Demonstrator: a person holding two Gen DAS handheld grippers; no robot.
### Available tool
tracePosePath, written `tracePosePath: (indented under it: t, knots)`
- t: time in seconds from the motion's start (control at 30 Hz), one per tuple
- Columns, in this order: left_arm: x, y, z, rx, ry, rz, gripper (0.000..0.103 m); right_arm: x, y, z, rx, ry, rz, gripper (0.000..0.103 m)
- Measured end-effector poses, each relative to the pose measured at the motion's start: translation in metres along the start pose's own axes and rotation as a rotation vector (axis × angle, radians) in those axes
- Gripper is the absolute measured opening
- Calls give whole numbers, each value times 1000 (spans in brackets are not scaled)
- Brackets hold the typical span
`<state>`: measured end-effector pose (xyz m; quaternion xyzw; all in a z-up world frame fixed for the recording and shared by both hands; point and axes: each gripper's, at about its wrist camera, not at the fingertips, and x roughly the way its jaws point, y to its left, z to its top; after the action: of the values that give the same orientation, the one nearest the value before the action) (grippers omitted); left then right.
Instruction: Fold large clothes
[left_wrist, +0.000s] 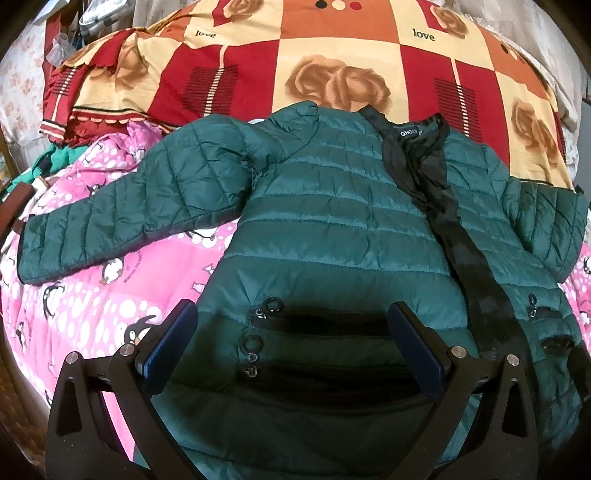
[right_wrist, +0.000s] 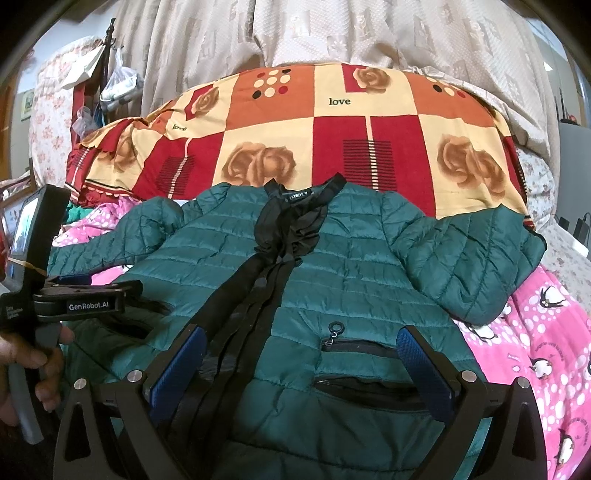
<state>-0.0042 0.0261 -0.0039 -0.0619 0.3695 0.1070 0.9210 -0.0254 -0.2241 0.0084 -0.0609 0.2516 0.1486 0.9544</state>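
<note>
A dark green quilted puffer jacket (left_wrist: 332, 221) lies face up on the bed, collar away from me, black zipper band down its middle, both sleeves spread out. It also shows in the right wrist view (right_wrist: 351, 277). My left gripper (left_wrist: 293, 314) is open and empty, hovering over the jacket's lower left part by a zip pocket (left_wrist: 317, 317). My right gripper (right_wrist: 301, 339) is open and empty over the lower right part, by the other zip pocket (right_wrist: 354, 347). The left gripper's body (right_wrist: 85, 295) shows at the left edge of the right wrist view, held by a hand.
A pink penguin-print quilt (left_wrist: 110, 295) lies under the jacket. A red, orange and cream rose-pattern blanket (left_wrist: 332, 66) is bunched behind the collar. Beige curtains (right_wrist: 332, 29) hang behind. Clutter and bags (right_wrist: 110, 81) hang at the far left.
</note>
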Motion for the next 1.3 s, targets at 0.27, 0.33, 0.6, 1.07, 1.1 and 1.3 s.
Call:
tracePosePath:
  t: [0.27,0.33,0.6,1.07,1.1,1.3]
  knots:
    - [-6,-3,3,5,-7,-10,103,1,7,-2,-20,-5,8,103]
    - [-6,-3,3,4,-8,-15,103,1,4,-2,-4,1,9,103]
    - [5,2,0,-2,14,6,103,4,-4,-2,42,-9,36,103]
    - [21,-2,-4,8,59,23,103,42,-31,50,-85,3,27,103]
    - [22,-2,-4,8,60,27,103,44,-35,43,-62,-1,-4,103]
    - [30,-7,-2,13,64,32,103,64,-52,30,104,132,25,103]
